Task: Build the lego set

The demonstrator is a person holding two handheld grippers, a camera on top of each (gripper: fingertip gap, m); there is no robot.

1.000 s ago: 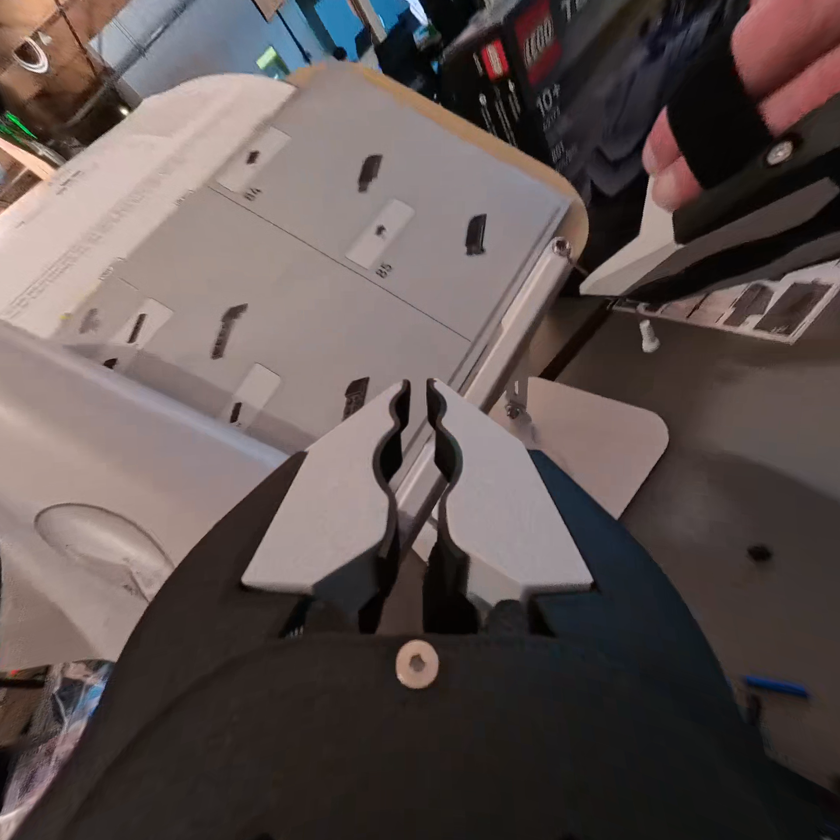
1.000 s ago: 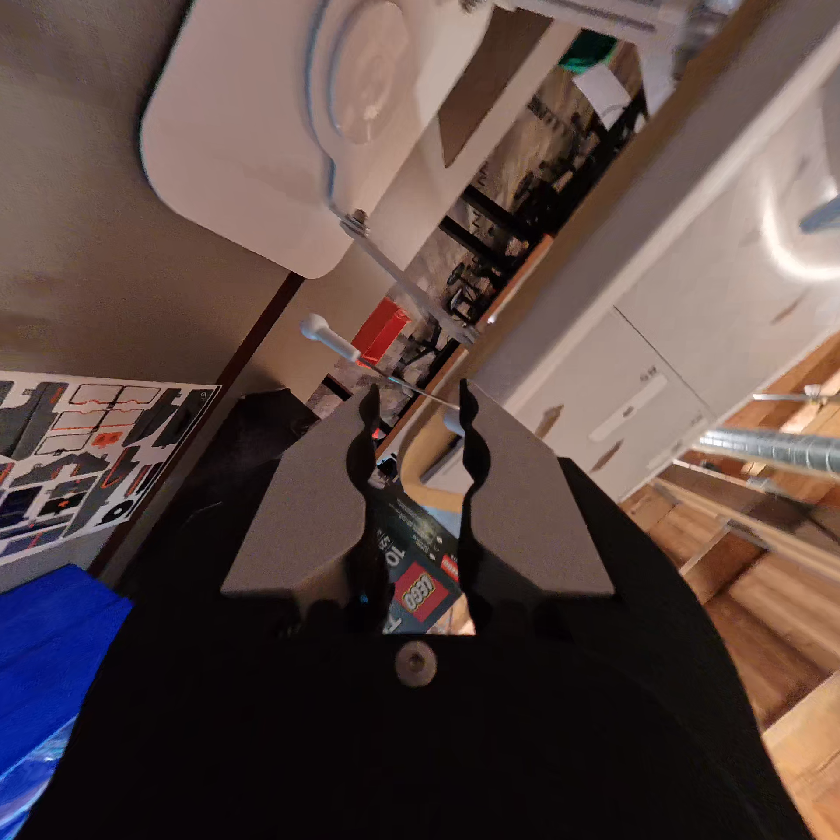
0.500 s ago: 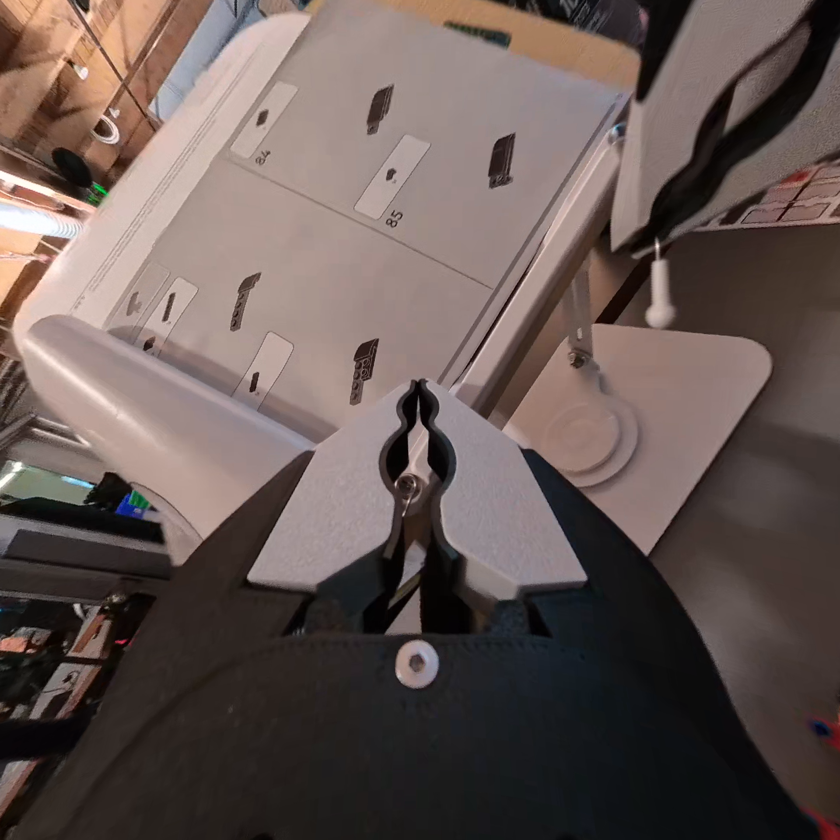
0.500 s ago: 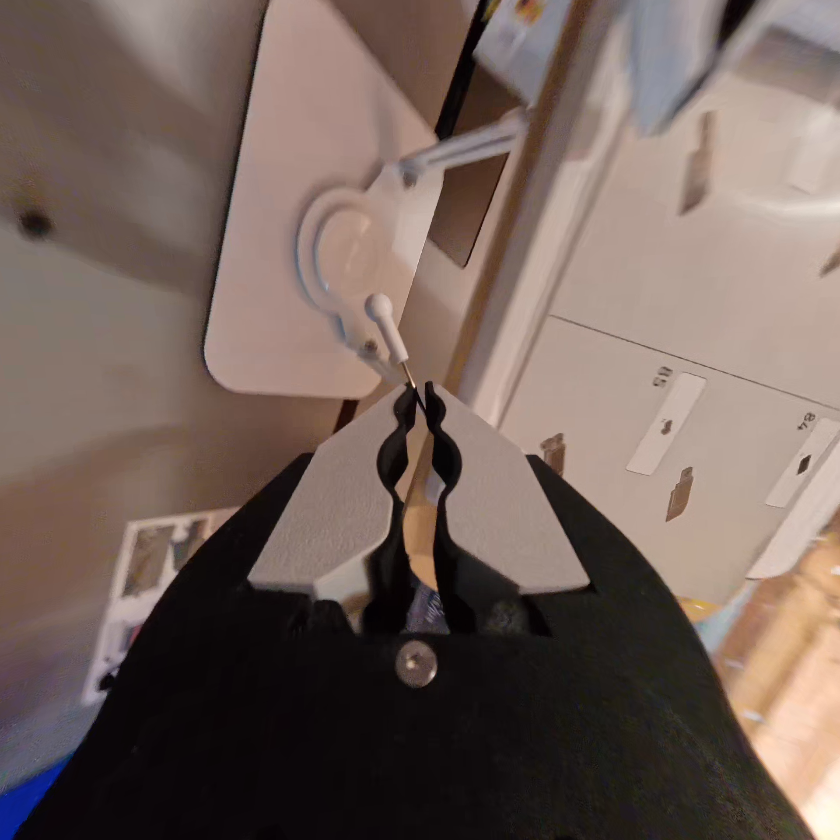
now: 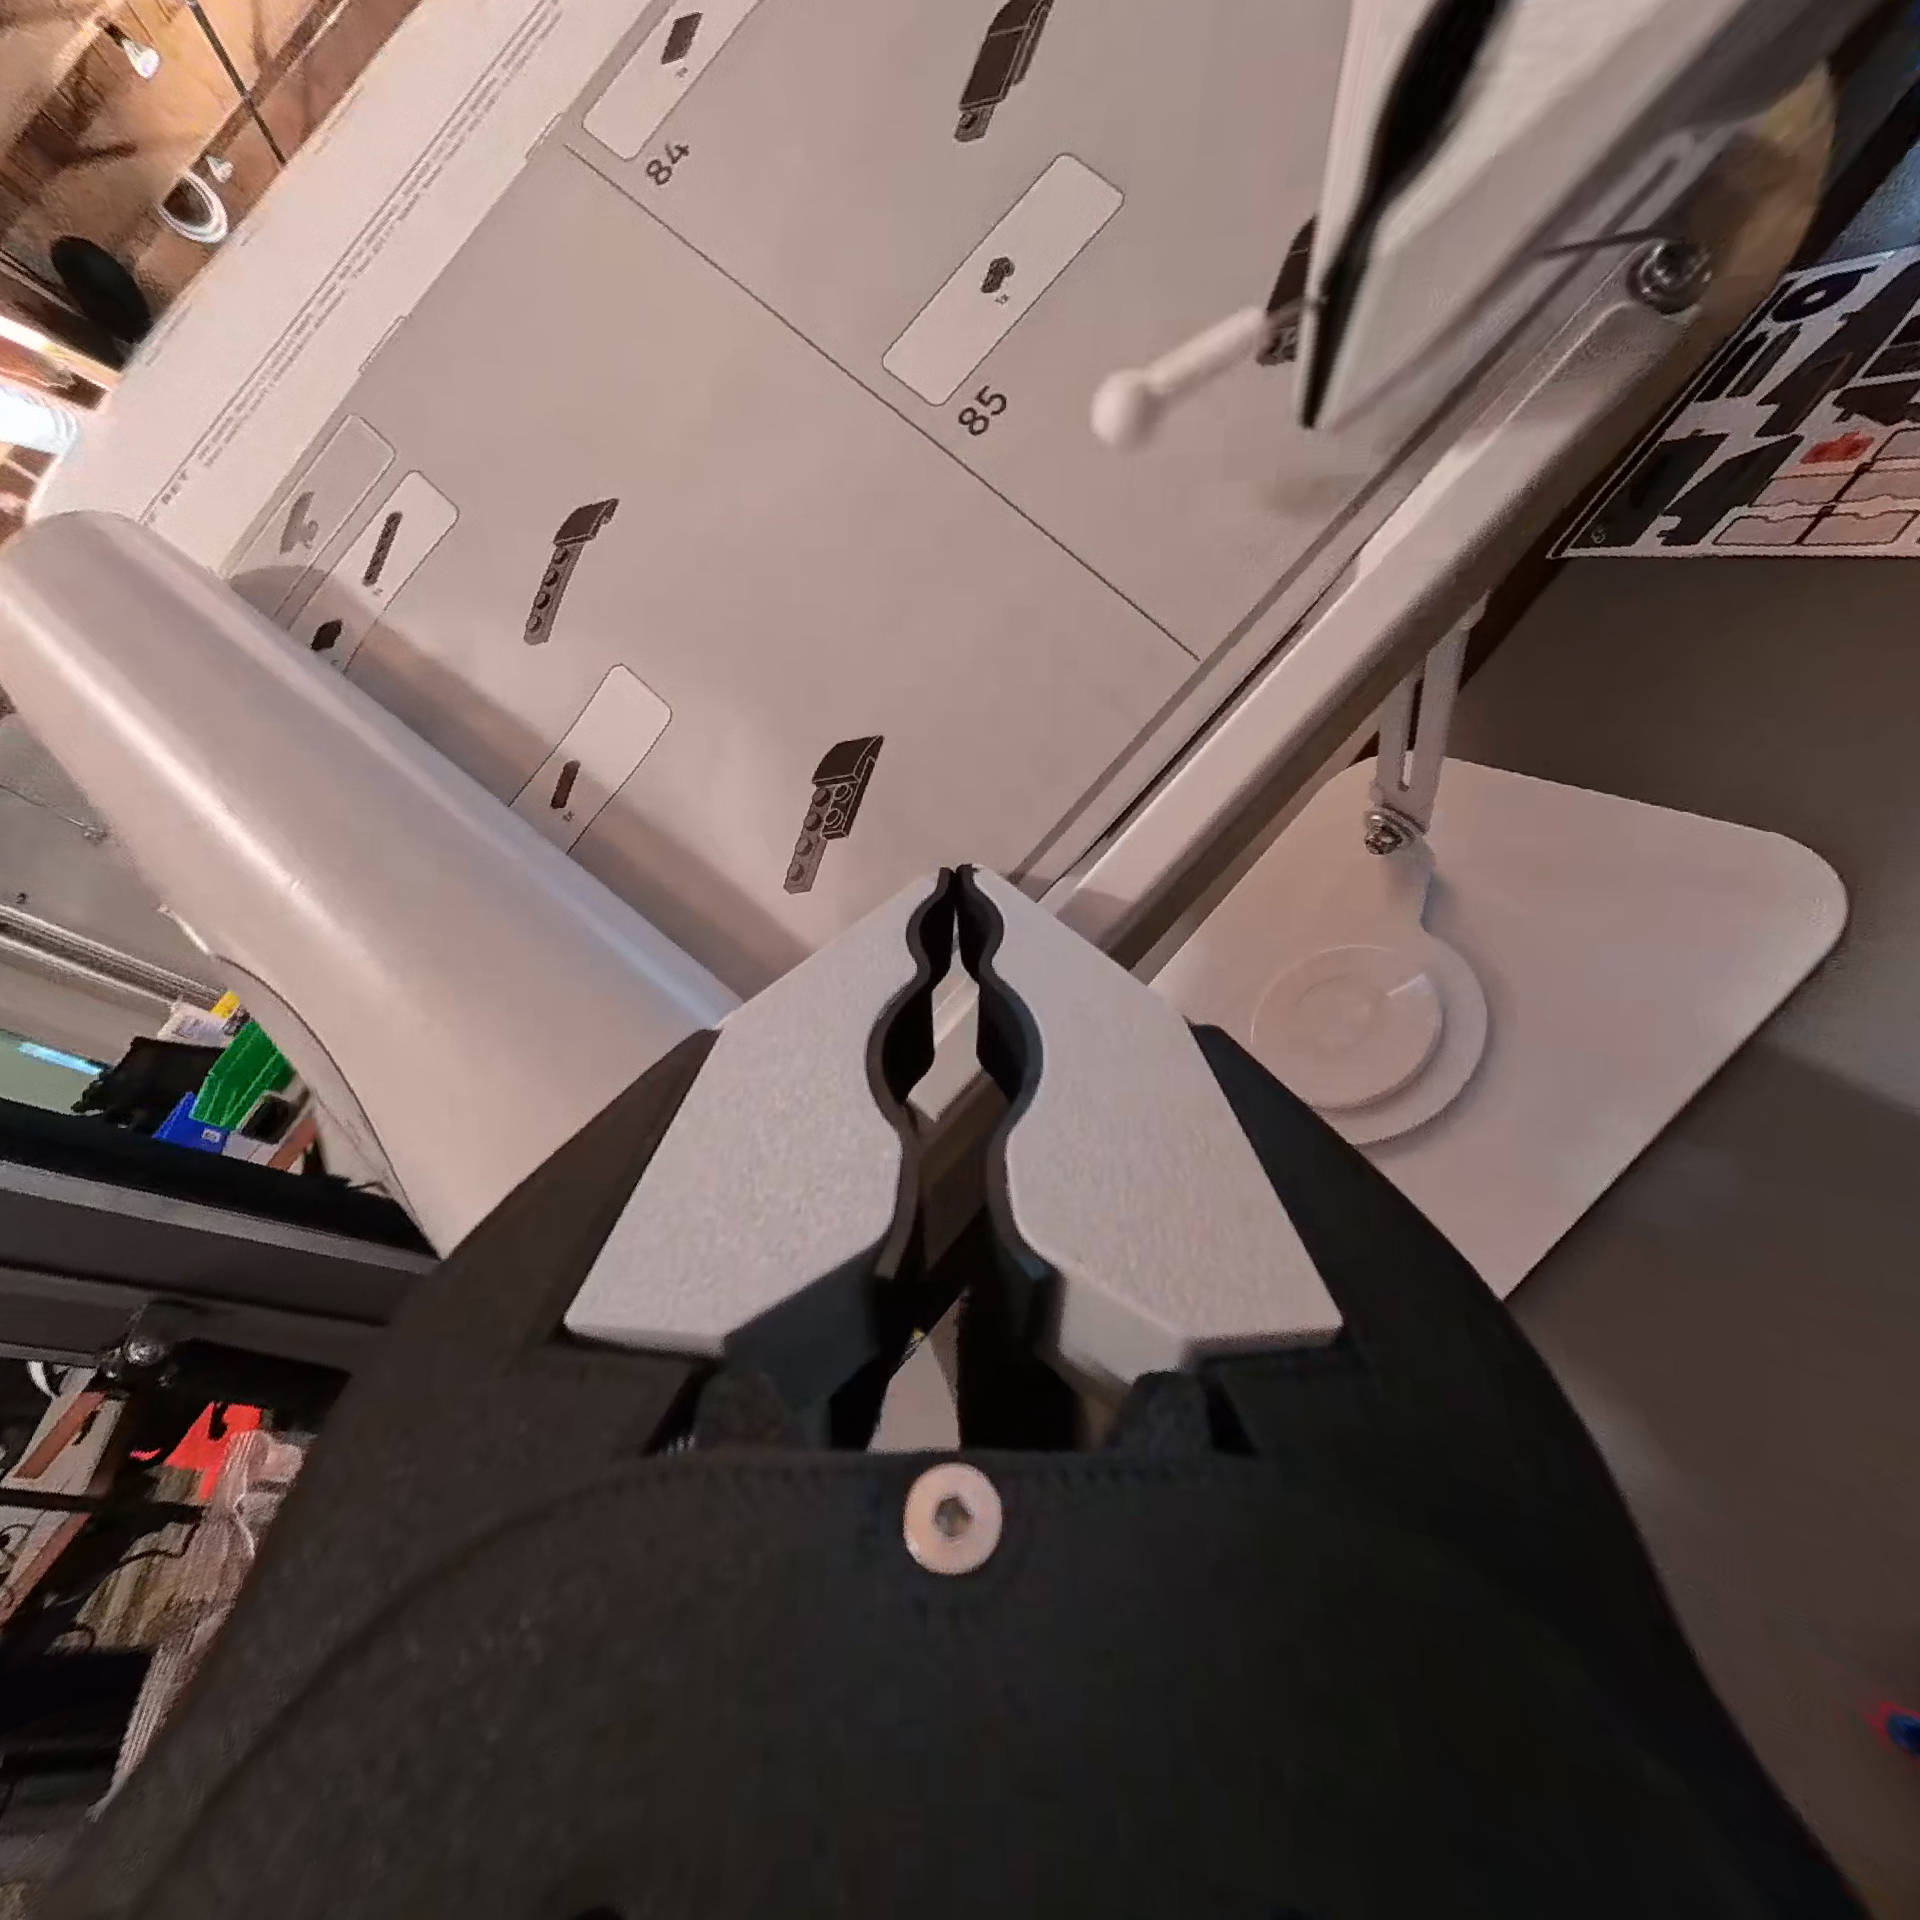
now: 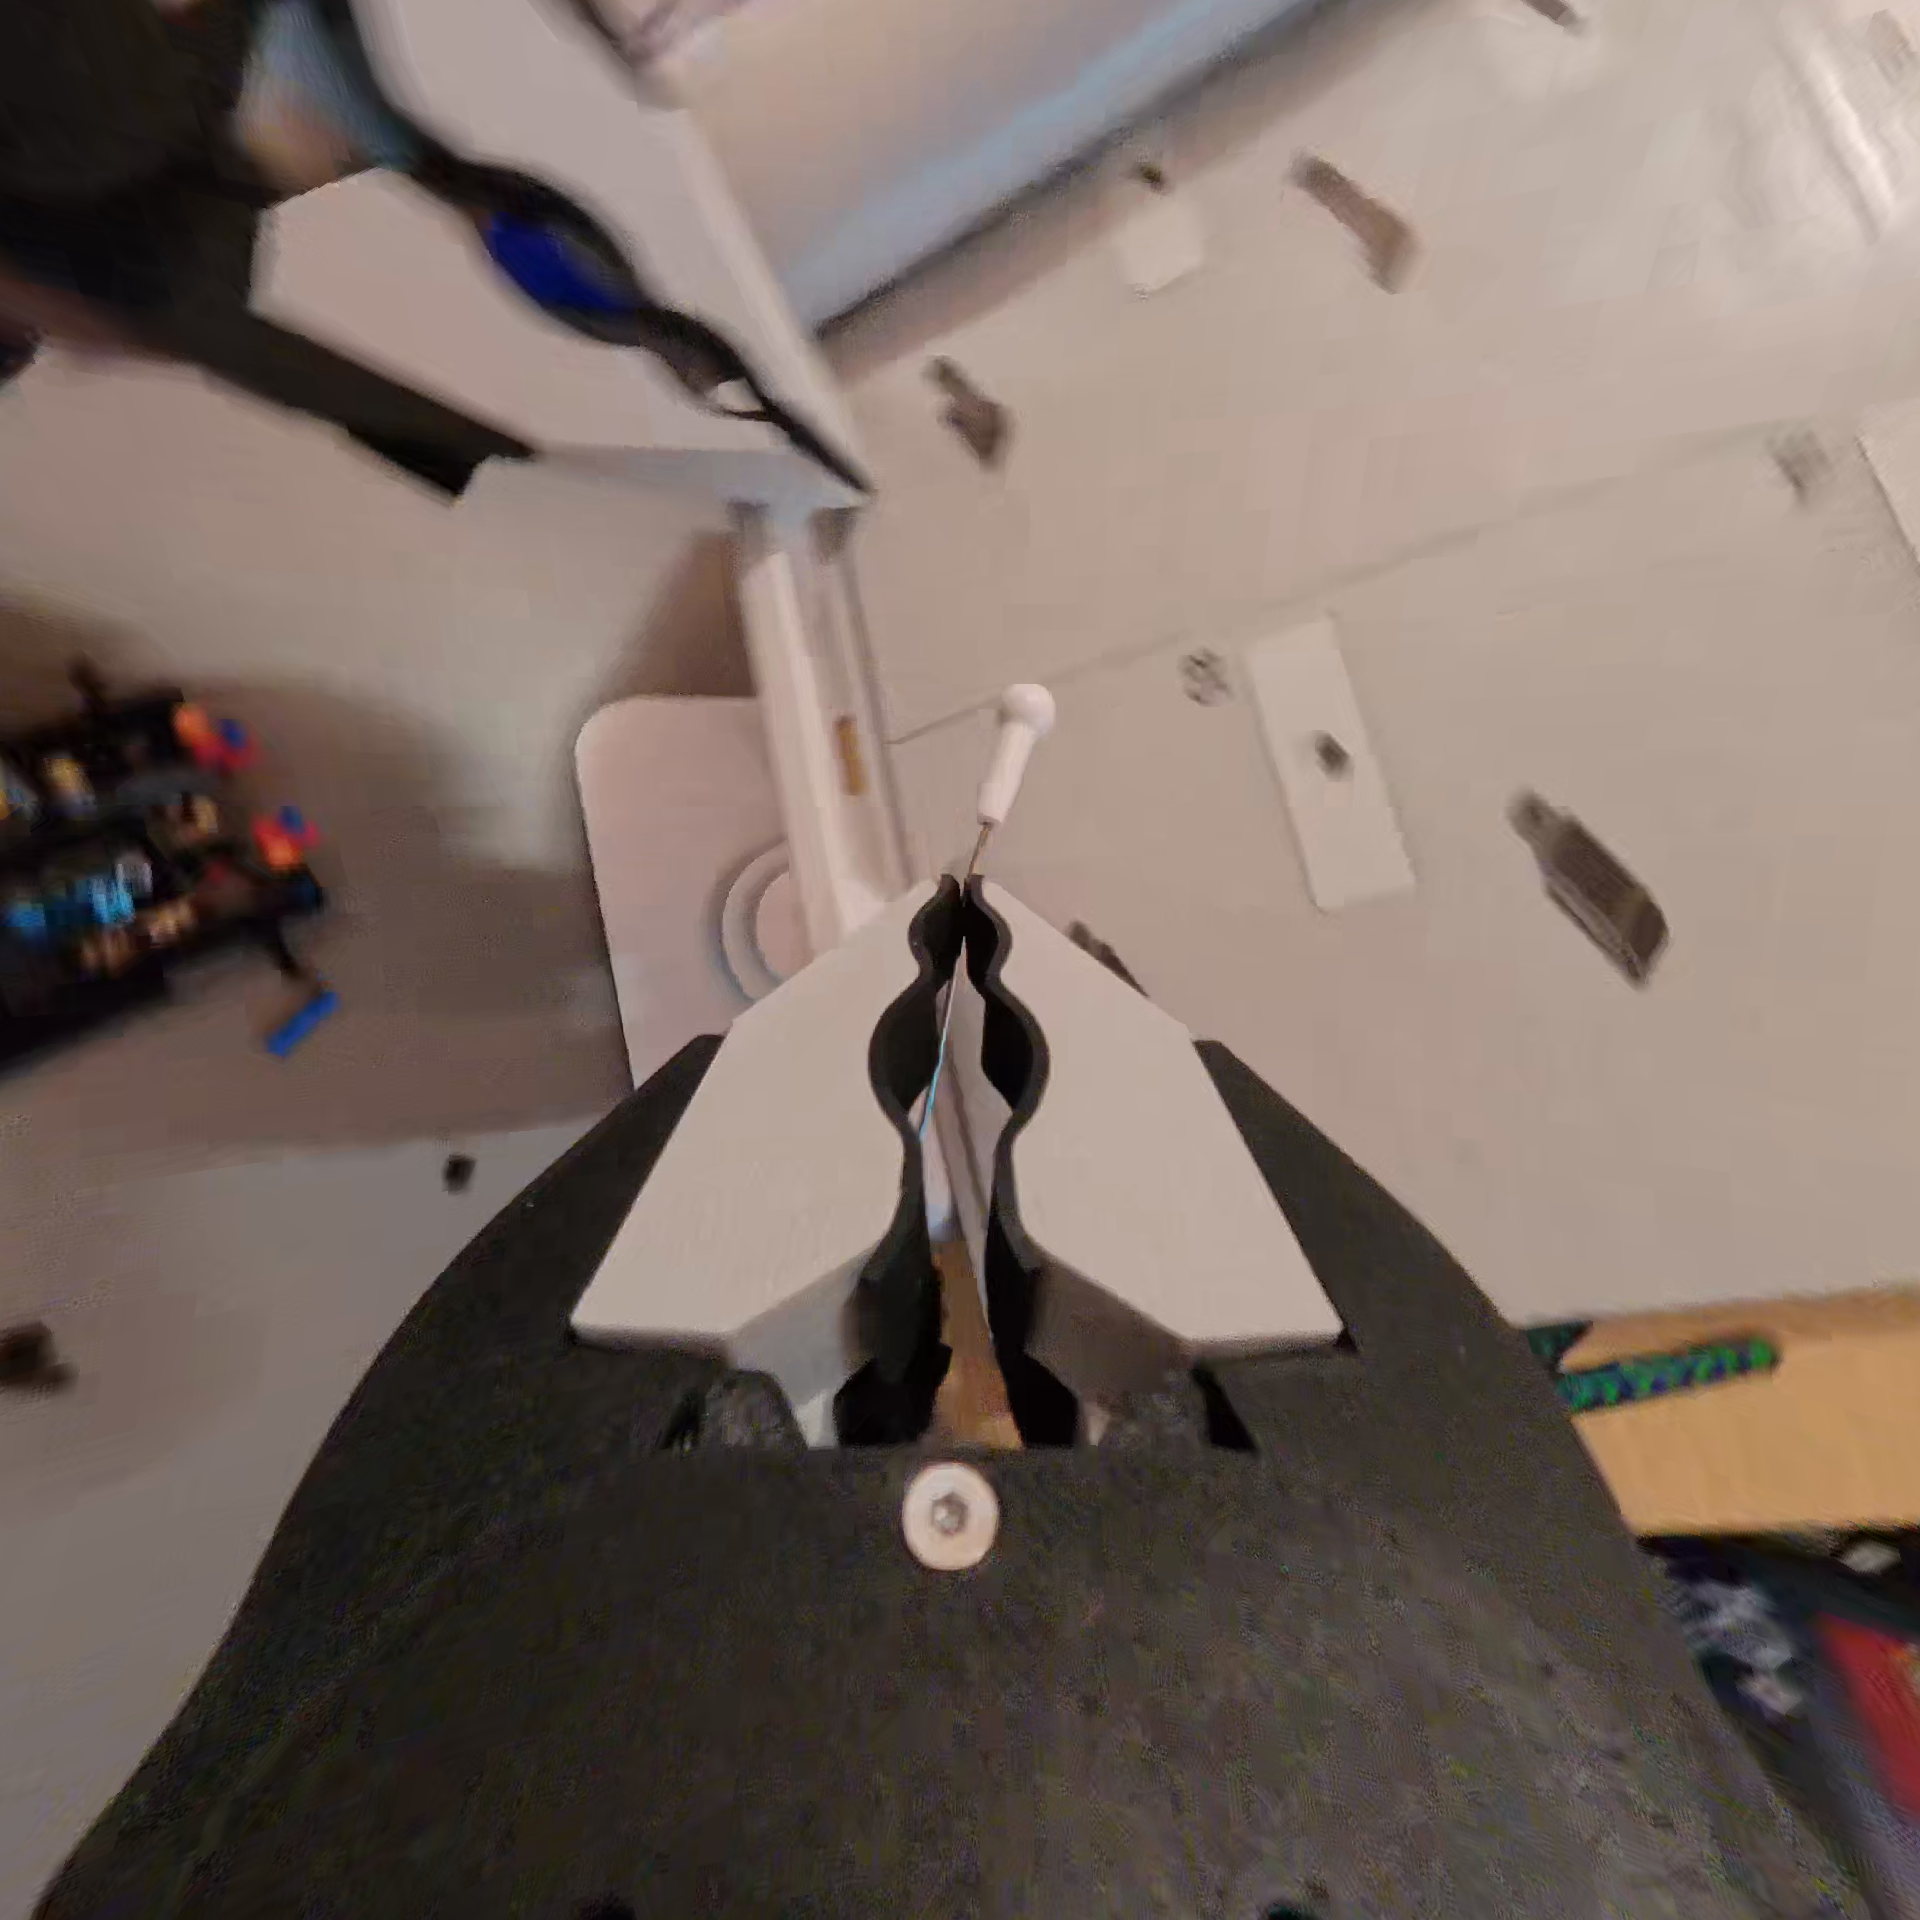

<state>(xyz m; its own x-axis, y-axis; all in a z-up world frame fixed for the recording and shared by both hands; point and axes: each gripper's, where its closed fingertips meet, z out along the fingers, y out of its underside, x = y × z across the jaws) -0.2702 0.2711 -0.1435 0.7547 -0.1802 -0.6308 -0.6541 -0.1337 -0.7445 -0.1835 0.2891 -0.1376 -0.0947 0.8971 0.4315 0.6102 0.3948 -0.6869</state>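
White pages of an open instruction booklet (image 5: 831, 436) fill the left wrist view, propped on a white stand (image 5: 1621, 997) whose flat base sits on a grey surface (image 5: 1714, 675). The pages show small dark drawings of parts and printed step numbers. The left gripper (image 5: 957, 875) has its jaws closed together at the booklet's lower edge, where a rolled-back page (image 5: 312, 831) curves away; whether it pinches paper cannot be told. The right gripper (image 6: 958, 883) is clamped on a thin wire page-holder tipped with a white knob (image 6: 1016, 743), which sticks out just past its fingertips, over the page. In the left wrist view that knob (image 5: 1164, 384) hovers above the booklet's right page. A sticker sheet (image 5: 1787, 436) lies beyond the stand. Blurred dark bricks with blue and orange pieces (image 6: 135, 842) sit near the surface's left edge.
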